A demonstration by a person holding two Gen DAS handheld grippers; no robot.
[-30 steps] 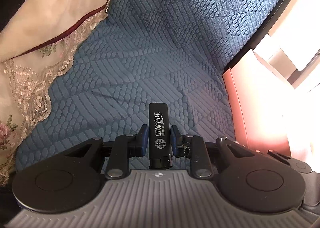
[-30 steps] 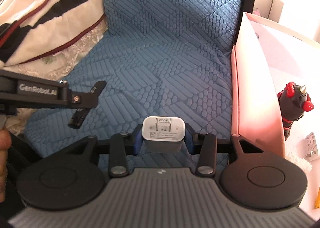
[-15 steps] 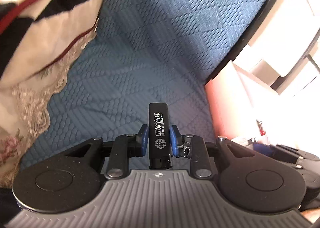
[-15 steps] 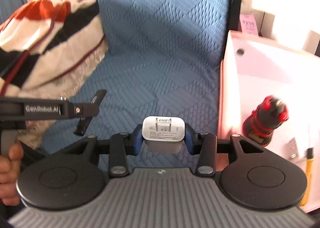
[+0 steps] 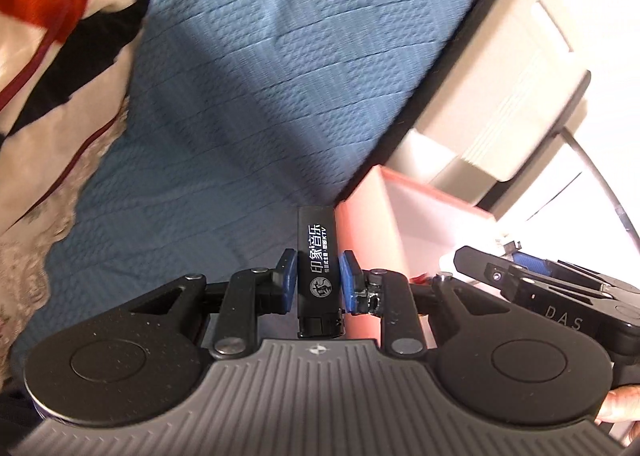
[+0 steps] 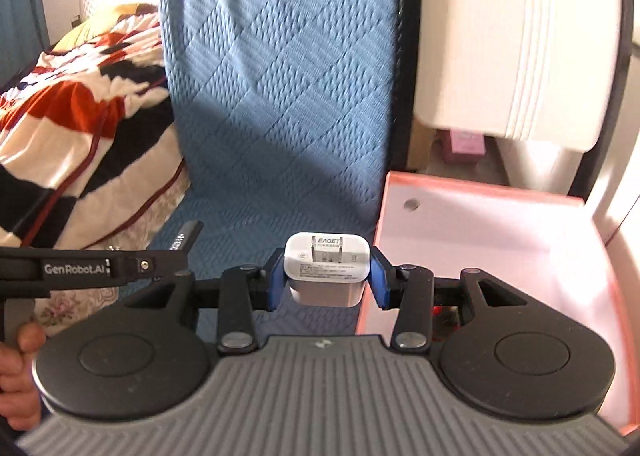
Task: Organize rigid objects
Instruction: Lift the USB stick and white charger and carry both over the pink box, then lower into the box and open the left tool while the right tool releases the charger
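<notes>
My left gripper (image 5: 319, 274) is shut on a black lighter (image 5: 319, 256) with white print, held upright above the blue quilted bed cover (image 5: 260, 88). A white plug-in charger (image 6: 326, 268) sits between the blue pads of my right gripper (image 6: 327, 276), which is shut on it, prongs facing up. Both hang beside the left wall of an open pink box (image 6: 480, 228). In the right wrist view the left gripper (image 6: 120, 266) shows at the left with the lighter's tip (image 6: 186, 234) sticking out. In the left wrist view the right gripper (image 5: 540, 280) shows at the right, over the pink box (image 5: 420, 208).
A striped red, black and cream blanket (image 6: 72, 128) lies bunched on the left of the bed. A white cabinet (image 6: 520, 56) stands behind the box. A red-and-black object (image 6: 444, 312) lies in the box, mostly hidden behind my right gripper. A hand (image 6: 18, 376) holds the left gripper's handle.
Both grippers have risen and tilted up, still holding the lighter and the charger. The pink box has slid closer to the centre of both views, and the red toy has dropped behind my right gripper.
</notes>
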